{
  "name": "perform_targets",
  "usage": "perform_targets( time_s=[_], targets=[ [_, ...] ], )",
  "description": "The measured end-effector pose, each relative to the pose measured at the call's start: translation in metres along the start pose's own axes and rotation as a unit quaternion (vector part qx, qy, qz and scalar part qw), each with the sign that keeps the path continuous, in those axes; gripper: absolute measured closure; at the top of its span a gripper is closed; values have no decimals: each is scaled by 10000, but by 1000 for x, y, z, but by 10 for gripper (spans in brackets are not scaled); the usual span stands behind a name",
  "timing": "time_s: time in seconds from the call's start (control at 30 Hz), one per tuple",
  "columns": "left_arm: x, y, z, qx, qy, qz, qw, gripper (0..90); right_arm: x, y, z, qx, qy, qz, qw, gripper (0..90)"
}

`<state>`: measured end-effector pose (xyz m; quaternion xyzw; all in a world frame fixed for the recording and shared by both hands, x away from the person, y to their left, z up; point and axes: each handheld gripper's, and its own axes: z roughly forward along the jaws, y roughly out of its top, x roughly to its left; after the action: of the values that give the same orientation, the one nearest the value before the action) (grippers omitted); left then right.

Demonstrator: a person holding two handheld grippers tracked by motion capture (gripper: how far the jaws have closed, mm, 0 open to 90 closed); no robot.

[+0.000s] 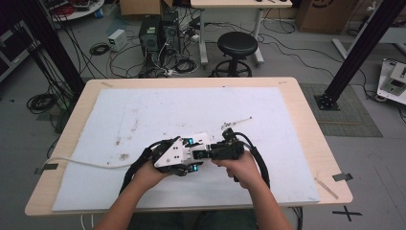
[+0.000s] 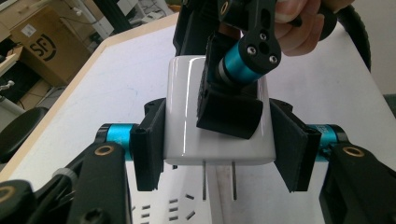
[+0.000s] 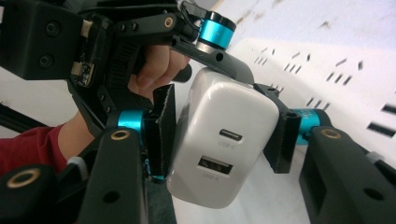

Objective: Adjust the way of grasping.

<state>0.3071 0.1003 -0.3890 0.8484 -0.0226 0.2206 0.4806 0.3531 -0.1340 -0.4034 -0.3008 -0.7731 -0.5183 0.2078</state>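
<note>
White charger (image 2: 215,116) at frame centre, prongs down, above a power strip (image 2: 163,210) on the surface (image 1: 297,98). Clamped at both sides by left hand-held gripper (image 2: 219,149). Also pinched across its body by right hand-held gripper (image 3: 219,135), USB ports facing.

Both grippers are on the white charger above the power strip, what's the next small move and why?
Probably lower the charger straight down. Its prongs hang just above the power strip, not yet in any slots, and both the left gripper and right gripper clamp its body.
</note>
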Motion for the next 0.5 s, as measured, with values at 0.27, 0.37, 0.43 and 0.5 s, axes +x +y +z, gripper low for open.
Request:
perform_targets(
  time_s=[0.27, 0.37, 0.43, 0.5],
  targets=[
    [-3, 1, 4, 62, 86, 215, 9997, 415, 1, 0, -3, -19, -22, 113, 9999, 605],
    [-1, 1, 2, 7, 111, 64, 9999, 342, 3, 1, -6, -65, -112, 54, 9999, 626],
    [1, 0, -1, -54, 178, -31, 9998, 292, 2, 1, -11, -134, -179, 11, 9998, 632],
    [1, 1, -3, -58, 185, -88, 9998, 275, 2, 1, -13, -138, -205, 12, 9997, 632]
  ],
)
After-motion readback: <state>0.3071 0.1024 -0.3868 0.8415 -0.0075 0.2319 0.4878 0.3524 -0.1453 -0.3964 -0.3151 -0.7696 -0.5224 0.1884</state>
